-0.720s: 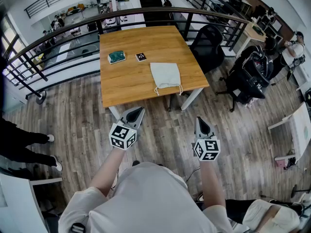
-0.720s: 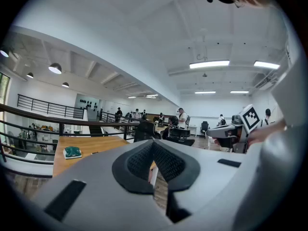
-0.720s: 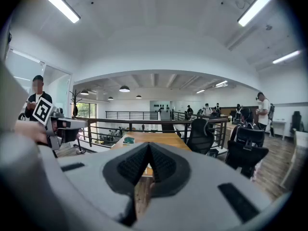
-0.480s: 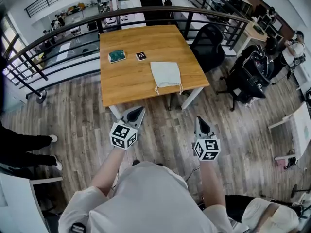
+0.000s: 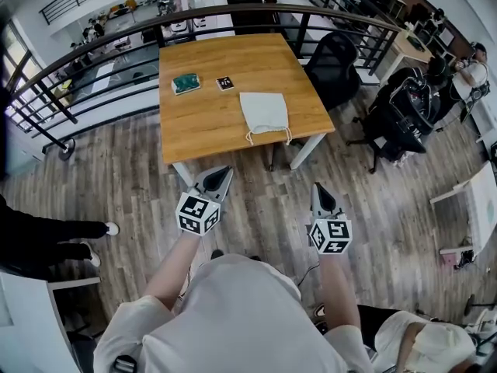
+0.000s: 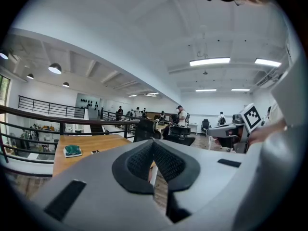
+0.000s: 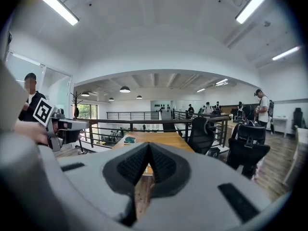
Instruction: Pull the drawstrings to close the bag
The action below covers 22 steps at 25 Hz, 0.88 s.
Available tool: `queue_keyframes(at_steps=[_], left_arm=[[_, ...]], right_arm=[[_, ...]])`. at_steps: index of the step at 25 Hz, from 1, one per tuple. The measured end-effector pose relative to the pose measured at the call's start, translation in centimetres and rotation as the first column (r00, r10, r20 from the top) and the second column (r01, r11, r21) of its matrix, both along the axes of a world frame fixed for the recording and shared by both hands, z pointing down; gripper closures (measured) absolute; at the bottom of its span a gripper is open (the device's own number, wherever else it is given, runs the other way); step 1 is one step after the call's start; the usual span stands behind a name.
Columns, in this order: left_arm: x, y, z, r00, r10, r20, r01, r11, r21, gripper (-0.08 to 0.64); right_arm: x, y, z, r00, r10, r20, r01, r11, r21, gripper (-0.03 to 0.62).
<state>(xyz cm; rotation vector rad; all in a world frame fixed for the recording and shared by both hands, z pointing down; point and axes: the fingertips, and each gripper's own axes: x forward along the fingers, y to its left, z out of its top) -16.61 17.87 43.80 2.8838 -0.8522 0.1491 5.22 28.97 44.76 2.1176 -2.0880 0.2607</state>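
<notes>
A pale drawstring bag [image 5: 264,113] lies flat on the wooden table [image 5: 202,127], its strings trailing toward the near edge. Both grippers hang over the floor well short of the table. My left gripper [image 5: 221,175] is shut with nothing in it; its dark pads meet in the left gripper view [image 6: 154,146]. My right gripper [image 5: 319,189] is also shut and empty, pads pressed together in the right gripper view [image 7: 147,149]. The bag is hidden behind the jaws in both gripper views.
A green object [image 5: 185,83] and a small black marker card [image 5: 225,83] lie at the table's far side. A dark railing [image 5: 93,61] curves behind the table. Black office chairs [image 5: 334,72] stand to the right. A person's legs [image 5: 54,239] are at far left.
The head view has shifted slightly, so the table sits a little higher in frame. The person's foot at far left has stepped rightward. Both grippers stay shut in about the same place.
</notes>
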Motion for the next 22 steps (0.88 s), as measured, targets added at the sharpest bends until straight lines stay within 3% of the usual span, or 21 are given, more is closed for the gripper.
queue_keyframes(at_steps=[12, 22], left_arm=[[1.6, 1.3, 0.8, 0.999, -0.039, 0.007, 0.039, 0.999, 0.008, 0.565], [2.7, 2.4, 1.6, 0.997, -0.073, 0.016, 0.073, 0.997, -0.003, 0.509]], right_arm=[[1.3, 0.8, 1.1, 0.998, -0.055, -0.020, 0.055, 0.998, -0.007, 0.578], [2.5, 1.1, 1.9, 0.996, -0.090, -0.020, 0.090, 0.996, -0.007, 0.549]])
